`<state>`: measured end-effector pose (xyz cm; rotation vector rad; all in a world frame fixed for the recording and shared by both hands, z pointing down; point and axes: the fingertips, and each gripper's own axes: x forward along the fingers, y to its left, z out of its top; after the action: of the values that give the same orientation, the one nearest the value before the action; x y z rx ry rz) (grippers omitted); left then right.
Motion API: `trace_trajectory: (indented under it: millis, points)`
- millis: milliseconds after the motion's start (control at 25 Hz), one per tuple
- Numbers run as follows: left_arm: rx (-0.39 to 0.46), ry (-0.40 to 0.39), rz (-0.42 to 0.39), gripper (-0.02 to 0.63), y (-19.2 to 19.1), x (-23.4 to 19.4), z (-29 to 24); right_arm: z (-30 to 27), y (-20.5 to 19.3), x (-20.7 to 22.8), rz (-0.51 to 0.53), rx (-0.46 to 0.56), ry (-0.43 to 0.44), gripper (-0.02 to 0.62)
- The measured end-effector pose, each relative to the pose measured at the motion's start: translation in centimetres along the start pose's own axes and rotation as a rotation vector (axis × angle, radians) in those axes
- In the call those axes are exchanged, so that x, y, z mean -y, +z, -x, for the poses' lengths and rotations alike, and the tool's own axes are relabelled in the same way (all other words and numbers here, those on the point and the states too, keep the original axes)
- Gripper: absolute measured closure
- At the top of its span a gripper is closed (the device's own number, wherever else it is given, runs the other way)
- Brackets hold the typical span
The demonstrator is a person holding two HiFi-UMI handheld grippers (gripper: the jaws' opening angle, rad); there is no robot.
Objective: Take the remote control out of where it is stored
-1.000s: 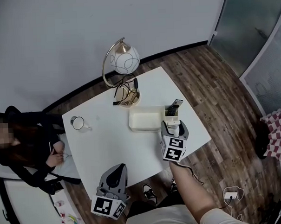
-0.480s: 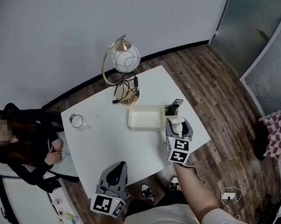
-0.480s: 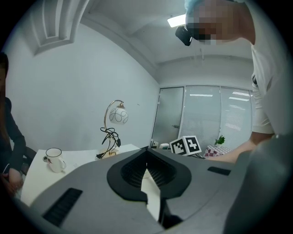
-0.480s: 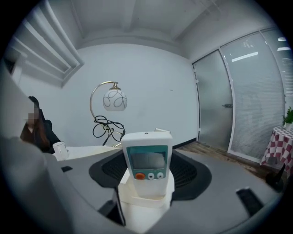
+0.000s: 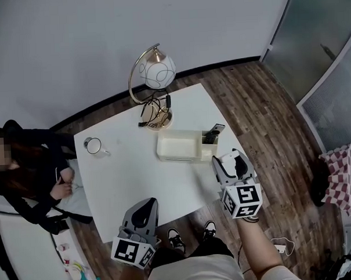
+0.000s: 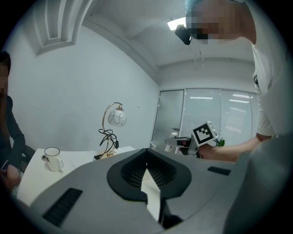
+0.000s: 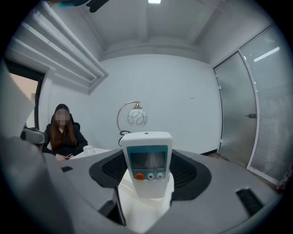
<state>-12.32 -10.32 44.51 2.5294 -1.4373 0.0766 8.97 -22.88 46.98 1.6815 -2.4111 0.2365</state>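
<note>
The remote control (image 7: 146, 157), white with a small screen and an orange button, is grasped between the jaws of the right gripper (image 5: 227, 164). It is seen upright in the right gripper view, screen towards the camera, with the lower part of its body clamped by the pads on both sides. These jaws have just been closing a little, with the remote control between them. In the head view the remote control is held in the air over the near right edge of the table (image 5: 136, 167), clear of the white box (image 5: 177, 148) and apart from it.

The box is noted lying near the middle of the table. A narrow compartment at its right end is occupied by a dark, slim item (image 5: 213, 132) that stands tilted.

The left gripper (image 5: 147, 205) is recorded low at the near edge of the table. Its jaws are clenched tip to tip, and nothing is carried between them.

A lamp (image 5: 155, 70) with a round white shade and a curved brass stem is placed at the far side of the table, its cable coiled at the base. A white mug (image 5: 95, 146) is set near the left edge. A seated person (image 5: 26, 178) in dark clothing is observed beside the left side of the table. The floor (image 5: 267, 103) is of dark wood planks.
</note>
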Motion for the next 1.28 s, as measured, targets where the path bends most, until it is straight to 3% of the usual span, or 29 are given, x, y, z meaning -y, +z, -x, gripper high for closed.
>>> trace_trajectory:
  millis: [200,480,640,880,1000,1280]
  points:
    - [0.013,0.015,0.010,0.598,0.0,0.0,0.4,1.6,-2.6,-2.1,0.109,-0.153,0.153,0.304]
    - [0.024,0.038,0.028,0.598,-0.4,-0.4,1.4,0.7,-10.7,-5.5,0.241,-0.554,0.371,0.304]
    - [0.022,0.050,0.035,0.598,-0.8,-0.8,2.0,-0.3,-14.5,-7.1,0.339,-0.762,0.447,0.304]
    - [0.012,0.071,0.046,0.598,-1.4,-1.6,2.7,-1.8,-19.2,-8.4,0.596,-1.033,0.524,0.304]
    - [0.011,0.085,0.054,0.598,-1.6,-2.1,3.0,-2.8,-20.7,-9.3,0.654,-1.097,0.568,0.304]
    - [0.007,0.111,0.063,0.598,-2.1,-3.3,3.4,-4.3,-22.6,-10.3,0.679,-1.104,0.592,0.304]
